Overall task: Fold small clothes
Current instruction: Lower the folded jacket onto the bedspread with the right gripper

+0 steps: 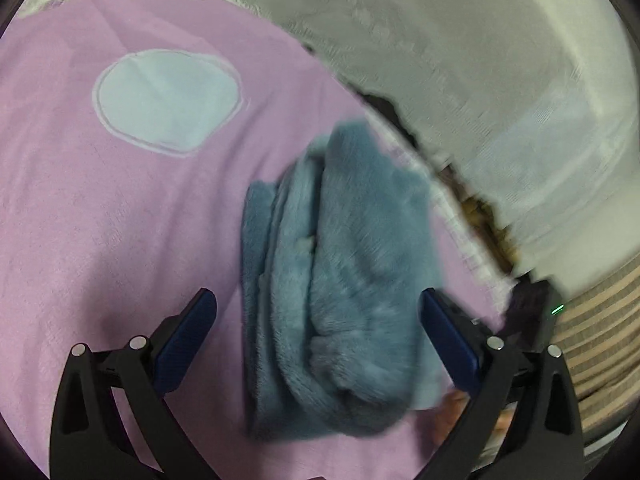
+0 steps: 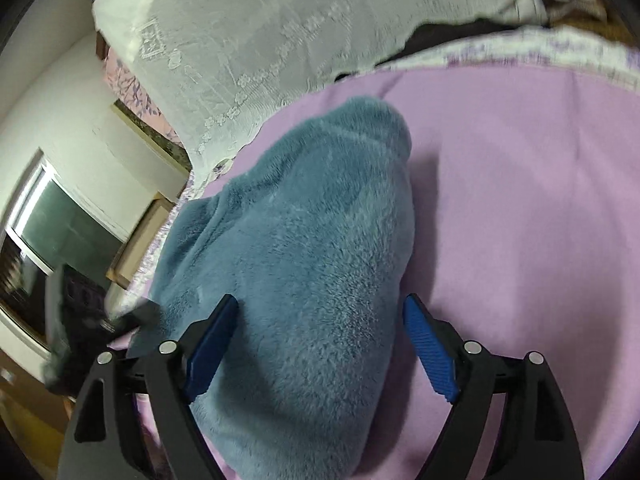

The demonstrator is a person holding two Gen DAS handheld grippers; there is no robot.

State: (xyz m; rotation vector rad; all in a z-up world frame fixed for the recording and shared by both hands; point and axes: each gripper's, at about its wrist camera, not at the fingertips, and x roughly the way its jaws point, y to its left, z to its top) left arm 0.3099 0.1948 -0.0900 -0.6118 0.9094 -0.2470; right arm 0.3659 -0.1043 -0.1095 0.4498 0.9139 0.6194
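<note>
A fluffy blue-grey garment (image 1: pixel 340 272) lies folded in layers on a pink bedspread (image 1: pixel 100 220). My left gripper (image 1: pixel 318 300) is open, its blue pads (image 1: pixel 188 344) standing wide on either side of the garment's near end, above it. In the right wrist view the same garment (image 2: pixel 304 248) is a thick bundle on the pink spread (image 2: pixel 520 200). My right gripper (image 2: pixel 322 306) is open with its jaws straddling the bundle's near part; the pads (image 2: pixel 430 352) do not press it.
A pale blue round patch (image 1: pixel 168 100) is sewn on the spread at the far left. White lace fabric (image 1: pixel 460 60) hangs along the bed's far edge, also seen in the right wrist view (image 2: pixel 260 40). A window (image 2: pixel 52 216) and wall are at left. A striped cloth (image 1: pixel 592 340) is at right.
</note>
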